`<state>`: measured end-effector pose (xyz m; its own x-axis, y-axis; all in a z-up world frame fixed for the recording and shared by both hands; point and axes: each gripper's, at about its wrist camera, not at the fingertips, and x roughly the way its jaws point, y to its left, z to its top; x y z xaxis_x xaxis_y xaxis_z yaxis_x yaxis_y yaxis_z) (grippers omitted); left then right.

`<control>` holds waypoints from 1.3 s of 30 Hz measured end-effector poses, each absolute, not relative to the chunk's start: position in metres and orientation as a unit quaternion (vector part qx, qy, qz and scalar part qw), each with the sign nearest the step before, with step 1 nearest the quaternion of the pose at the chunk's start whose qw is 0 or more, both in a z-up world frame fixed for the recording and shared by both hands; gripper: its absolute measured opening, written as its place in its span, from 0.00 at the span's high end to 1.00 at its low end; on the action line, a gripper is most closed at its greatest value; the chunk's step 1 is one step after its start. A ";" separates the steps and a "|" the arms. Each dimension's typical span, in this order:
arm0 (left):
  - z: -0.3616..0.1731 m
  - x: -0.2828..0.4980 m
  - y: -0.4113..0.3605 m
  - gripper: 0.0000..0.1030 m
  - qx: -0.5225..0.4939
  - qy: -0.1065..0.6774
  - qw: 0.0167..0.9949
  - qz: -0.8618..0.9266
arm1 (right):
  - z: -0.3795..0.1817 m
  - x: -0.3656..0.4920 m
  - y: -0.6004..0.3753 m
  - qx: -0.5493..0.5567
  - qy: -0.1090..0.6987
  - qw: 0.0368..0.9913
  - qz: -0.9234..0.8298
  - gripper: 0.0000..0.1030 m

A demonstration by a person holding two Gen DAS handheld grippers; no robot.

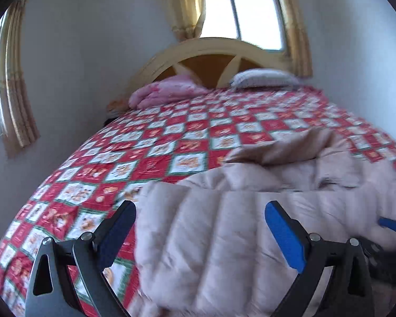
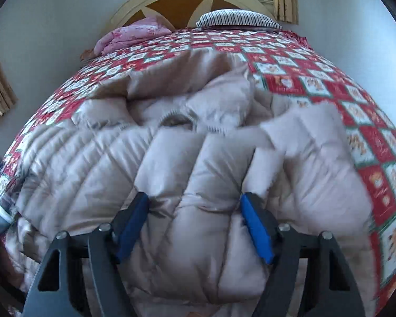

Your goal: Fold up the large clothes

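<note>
Left wrist view looks along a bed (image 1: 171,142) covered with a red, white and green patchwork quilt, which fills most of the room up to an arched cream and brown headboard (image 1: 211,60). Against the headboard lie a pink pillow (image 1: 166,92) on one side and a striped pillow (image 1: 264,79) on the other. Behind the headboard a bright window (image 1: 243,13) is flanked by yellow curtains (image 1: 187,5), and the walls are plain pale grey. A puffy beige quilted coat (image 1: 224,237) lies crumpled on the end of the bed farthest from the headboard. The left gripper (image 1: 200,235) hovers over the coat's edge with its blue-padded fingers wide apart and nothing between them. In the right wrist view the coat (image 2: 145,158) spreads across the quilt below the headboard (image 2: 187,2), one sleeve blurred. The right gripper (image 2: 195,227) has its fingers partly apart with a thick roll of the coat bulging between the blue pads; the pads press into the fabric on both sides.
</note>
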<state>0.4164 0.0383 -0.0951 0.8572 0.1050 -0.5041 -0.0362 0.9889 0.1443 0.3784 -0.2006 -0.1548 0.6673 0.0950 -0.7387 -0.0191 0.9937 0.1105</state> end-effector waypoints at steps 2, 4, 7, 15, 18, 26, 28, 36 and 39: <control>-0.116 0.445 0.044 0.04 0.077 0.321 0.942 0.053 | -0.165 0.373 -0.197 0.017 0.401 0.916 0.023 0.27; -0.145 0.463 0.050 0.04 0.088 0.369 0.922 0.069 | -0.168 0.371 -0.193 0.004 0.406 0.914 0.016 0.27; -0.165 0.461 0.059 0.02 0.058 0.382 0.920 0.064 | -0.169 0.371 -0.188 -0.016 0.411 0.911 0.012 0.27; -0.173 0.460 0.066 0.01 0.034 0.385 0.920 0.059 | -0.173 0.363 -0.185 -0.029 0.409 0.912 0.005 0.26; -0.175 0.461 0.064 0.01 0.036 0.386 0.920 0.060 | -0.173 0.362 -0.184 -0.031 0.409 0.912 0.003 0.26; -0.175 0.460 0.065 0.01 0.035 0.384 0.921 0.058 | -0.174 0.361 -0.179 -0.052 0.413 0.909 -0.007 0.26; -0.175 0.460 0.065 0.01 0.035 0.385 0.921 0.058 | -0.173 0.360 -0.177 -0.057 0.414 0.908 -0.010 0.26; -0.175 0.460 0.064 0.01 0.036 0.383 0.921 0.060 | -0.118 0.346 -0.188 -0.019 0.395 0.918 -0.036 0.25; -0.175 0.460 0.064 0.01 0.037 0.383 0.921 0.061 | -0.107 0.354 -0.183 -0.014 0.369 0.929 -0.032 0.24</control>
